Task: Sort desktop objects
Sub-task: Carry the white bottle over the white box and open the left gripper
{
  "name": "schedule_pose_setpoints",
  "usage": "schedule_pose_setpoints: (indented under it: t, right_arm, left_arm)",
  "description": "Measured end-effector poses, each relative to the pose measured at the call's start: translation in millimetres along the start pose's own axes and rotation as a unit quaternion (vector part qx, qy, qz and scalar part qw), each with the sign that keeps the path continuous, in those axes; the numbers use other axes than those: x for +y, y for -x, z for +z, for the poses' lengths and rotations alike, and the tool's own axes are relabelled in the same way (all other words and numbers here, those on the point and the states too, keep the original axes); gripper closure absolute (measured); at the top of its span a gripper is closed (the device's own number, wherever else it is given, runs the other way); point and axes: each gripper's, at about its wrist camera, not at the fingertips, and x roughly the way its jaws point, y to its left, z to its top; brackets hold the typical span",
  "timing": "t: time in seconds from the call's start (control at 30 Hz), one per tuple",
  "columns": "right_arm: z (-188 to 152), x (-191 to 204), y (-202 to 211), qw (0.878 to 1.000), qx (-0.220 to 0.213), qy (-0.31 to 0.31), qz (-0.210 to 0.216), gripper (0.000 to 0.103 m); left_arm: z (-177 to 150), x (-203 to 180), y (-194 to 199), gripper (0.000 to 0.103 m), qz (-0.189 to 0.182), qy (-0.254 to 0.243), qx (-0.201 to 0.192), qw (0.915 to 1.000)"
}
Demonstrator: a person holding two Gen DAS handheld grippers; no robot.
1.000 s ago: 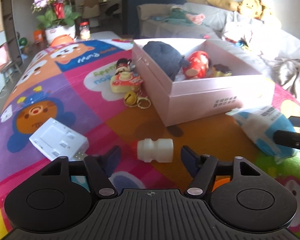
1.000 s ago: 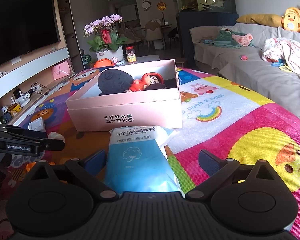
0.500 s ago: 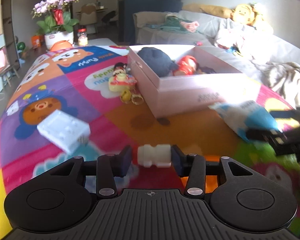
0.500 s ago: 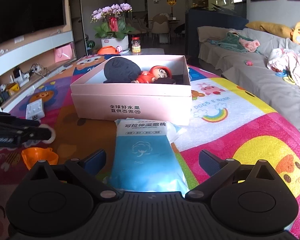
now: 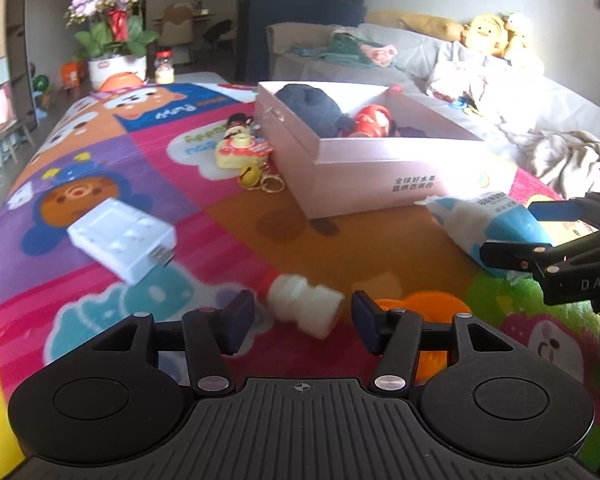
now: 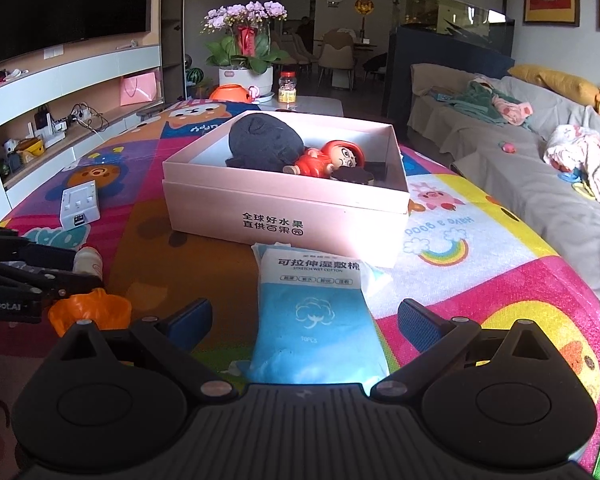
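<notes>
A bright cartoon play mat (image 5: 204, 236) with bears, a rainbow and a duckling covers the tabletop. Near its middle stands an open pink cardboard box (image 6: 288, 216) with dark printed characters on its near wall; inside lie a dark knitted hat (image 6: 264, 144) and a red doll (image 6: 328, 160).

In the left wrist view the left tool (image 5: 302, 316) has just been opening: its blue pads stand apart from a small white plastic bottle (image 5: 304, 308), which lies tilted on the mat between them, touched by neither. An orange plastic piece (image 5: 432, 308) lies just right of it. Farther left lies a white power adapter (image 5: 120, 240); a yellow toy camera (image 5: 236, 152) and a gold bell keychain (image 5: 256, 178) lie against the box's left wall.

The right tool (image 6: 304, 322) is released, its jaws wide either side of a blue-and-white pack of wet cotton pads (image 6: 316, 316) that lies on the mat just in front of the box.

Around the tabletop: a grey sofa (image 6: 540, 184) strewn with clothes and a yellow plush duck (image 5: 488, 36) on the right, a potted pink orchid (image 6: 246, 40) at the far end, a wall television (image 6: 60, 4) over shelves on the left.
</notes>
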Motion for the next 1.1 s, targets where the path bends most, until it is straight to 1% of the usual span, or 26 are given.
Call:
schedule_pose_setpoints:
  t: [0.07, 0.13, 0.17, 0.2, 0.23, 0.27, 0.3, 0.4, 0.5, 0.63, 0.73, 0.8, 0.9, 1.0, 1.1]
  right_arm:
    - [3, 1, -3, 1.000, 0.004, 0.001, 0.001, 0.004]
    - [7, 1, -8, 1.000, 0.014, -0.001, -0.001, 0.010]
    - [8, 2, -10, 1.000, 0.023, 0.001, 0.000, 0.020]
    - [8, 2, -13, 0.999, 0.035, 0.004, 0.005, 0.034]
    - [8, 3, -15, 0.999, 0.046, 0.006, 0.008, 0.039]
    - [8, 3, -15, 0.999, 0.053, 0.007, 0.010, 0.047]
    - [7, 3, -15, 0.998, 0.057, 0.008, 0.013, 0.050]
    - [6, 3, -7, 0.997, 0.066, 0.010, 0.027, 0.052]
    - [5, 0, 5, 0.996, 0.075, 0.007, 0.047, 0.052]
    - [6, -5, 27, 0.997, 0.064, 0.010, 0.051, 0.052]
    - [13, -11, 43, 0.996, 0.056, 0.009, 0.068, 0.052]
    - [21, -14, 52, 0.995, 0.055, 0.011, 0.083, 0.052]
    - [34, -14, 58, 0.992, 0.071, 0.033, 0.103, 0.052]
    - [47, -10, 59, 0.988, 0.088, 0.071, 0.102, 0.052]
    - [57, -8, 60, 0.987, 0.086, 0.094, 0.094, 0.052]
  left_arm:
    - [2, -3, -4, 0.045, -0.002, -0.004, -0.001, 1.0000]
    - [2, -5, -5, 0.047, -0.009, -0.006, -0.002, 0.9999]
    - [2, -5, -5, 0.047, -0.012, -0.006, -0.002, 0.9999]
    - [2, -6, -5, 0.047, -0.014, -0.007, -0.001, 0.9999]
    - [1, -8, -4, 0.048, -0.014, -0.010, 0.000, 0.9999]
    - [1, -9, -4, 0.051, -0.013, -0.014, 0.000, 0.9998]
    - [0, -11, -2, 0.054, -0.013, -0.018, 0.001, 0.9998]
    - [-2, -15, 6, 0.054, -0.013, -0.030, -0.001, 0.9995]
    - [-2, -21, 21, 0.054, -0.014, -0.047, -0.014, 0.9987]
    - [4, -29, 43, 0.054, -0.017, -0.058, -0.036, 0.9975]
    - [14, -36, 50, 0.054, -0.035, -0.064, -0.042, 0.9965]
    - [23, -40, 48, 0.054, -0.053, -0.064, -0.030, 0.9961]
    - [39, -49, 39, 0.054, -0.072, -0.081, 0.011, 0.9940]
    - [57, -58, 29, 0.054, -0.063, -0.108, 0.036, 0.9915]
    - [77, -62, 18, 0.054, -0.043, -0.123, 0.040, 0.9906]
